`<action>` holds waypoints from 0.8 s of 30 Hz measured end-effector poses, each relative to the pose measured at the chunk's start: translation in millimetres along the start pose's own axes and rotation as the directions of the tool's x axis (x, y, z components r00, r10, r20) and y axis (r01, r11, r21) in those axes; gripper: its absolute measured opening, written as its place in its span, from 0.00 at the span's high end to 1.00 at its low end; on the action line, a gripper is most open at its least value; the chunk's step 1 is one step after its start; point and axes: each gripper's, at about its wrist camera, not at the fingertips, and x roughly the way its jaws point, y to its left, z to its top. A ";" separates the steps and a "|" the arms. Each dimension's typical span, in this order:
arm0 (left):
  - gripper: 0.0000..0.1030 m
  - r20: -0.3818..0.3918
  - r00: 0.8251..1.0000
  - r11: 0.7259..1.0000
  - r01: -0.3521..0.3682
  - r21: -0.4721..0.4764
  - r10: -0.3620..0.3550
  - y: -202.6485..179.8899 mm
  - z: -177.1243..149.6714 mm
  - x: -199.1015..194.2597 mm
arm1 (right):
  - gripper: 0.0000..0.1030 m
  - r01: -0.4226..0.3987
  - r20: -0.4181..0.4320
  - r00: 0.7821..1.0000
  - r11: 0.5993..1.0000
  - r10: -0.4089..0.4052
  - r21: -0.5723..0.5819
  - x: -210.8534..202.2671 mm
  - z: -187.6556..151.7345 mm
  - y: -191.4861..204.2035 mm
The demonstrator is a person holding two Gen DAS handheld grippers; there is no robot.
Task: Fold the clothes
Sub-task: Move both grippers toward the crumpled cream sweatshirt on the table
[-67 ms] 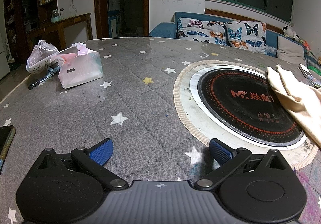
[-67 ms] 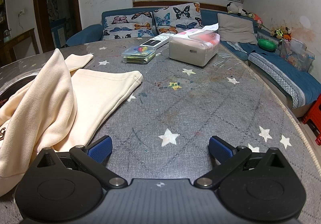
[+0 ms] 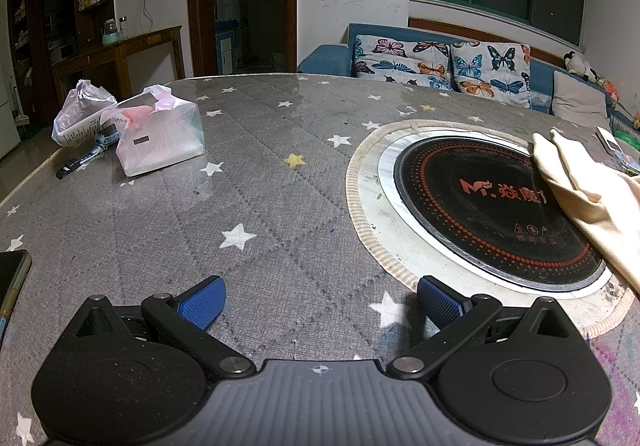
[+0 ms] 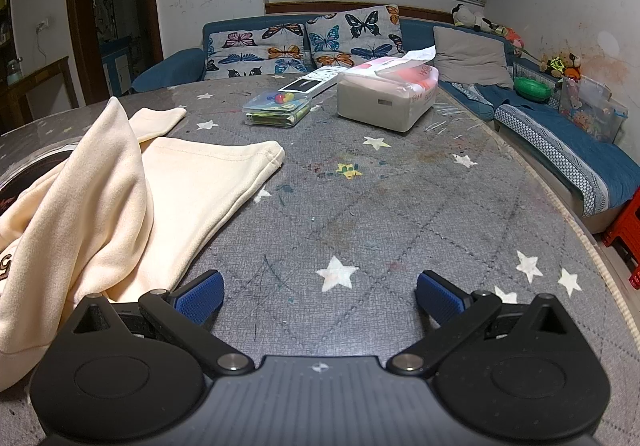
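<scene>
- Left gripper (image 3: pixel 320 302): spread wide, empty, above grey counter (image 3: pixel 160 230).
- Right gripper (image 4: pixel 318 296): spread wide, empty; cream garment (image 4: pixel 120 198) just left.
- Hotplate (image 3: pixel 492 206) logo: red "M", Chinese characters.

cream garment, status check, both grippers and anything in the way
Left gripper open, empty. Right gripper open, empty. Cream garment rumpled, unfolded, partly over the cooktop. Tissue pack and plastic box beyond it.
</scene>
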 end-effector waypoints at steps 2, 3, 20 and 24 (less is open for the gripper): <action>0.00 0.000 1.000 1.000 -0.001 0.001 0.001 -0.2 -0.2 -0.2 | 0.00 0.002 -0.001 1.000 1.000 -0.002 0.002 0.0 0.1 0.2; 0.00 0.000 1.000 1.000 -0.001 0.001 0.001 -0.3 -0.3 -0.3 | 0.00 0.003 -0.002 1.000 1.000 -0.003 0.003 0.0 0.1 0.2; 0.00 -0.040 0.999 1.000 -0.003 0.011 0.004 -32.9 -5.2 -17.6 | 0.00 0.001 -0.014 1.000 1.000 -0.001 0.000 -36.8 -12.1 23.2; 0.00 -0.037 0.999 0.999 0.027 0.019 -0.026 -50.9 -7.1 -29.1 | 0.00 -0.005 -0.016 1.000 1.000 0.005 -0.007 -52.8 -17.7 33.4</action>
